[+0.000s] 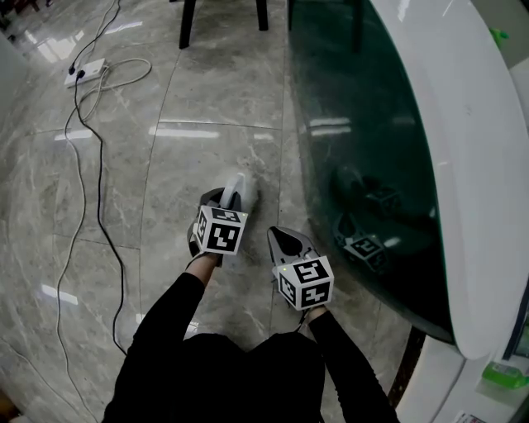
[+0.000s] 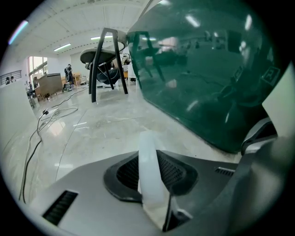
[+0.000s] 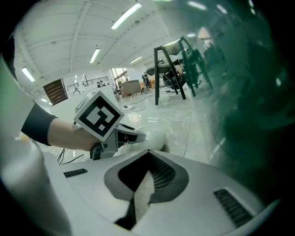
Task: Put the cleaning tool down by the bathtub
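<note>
The left gripper (image 1: 229, 203) has its fingers (image 2: 177, 173) pinching a white, translucent cleaning tool (image 2: 147, 145). The tool stands narrow between the dark ribbed pads and sticks out past the fingertips. From the head view, the cleaning tool (image 1: 238, 190) hangs over the grey marble floor (image 1: 207, 107), just beside the foot of the bathtub (image 1: 463, 124); whether its far end touches the tiles cannot be told. The bathtub has a dark green glossy side and a white rim, and it fills the right side of the floor.

The right gripper (image 1: 281, 240) is just beside the left one, on the bathtub side and a little nearer the person. Its fingers (image 3: 161, 173) are pressed together with nothing between them. From its own view the left gripper (image 3: 133, 136) points down toward the floor, with the pale blur of the tool beyond its tip.

At the far left of the floor lie a power strip (image 1: 85, 72) and a black cable (image 1: 101, 190). Dark chair legs (image 1: 187, 25) stand at the far edge.
</note>
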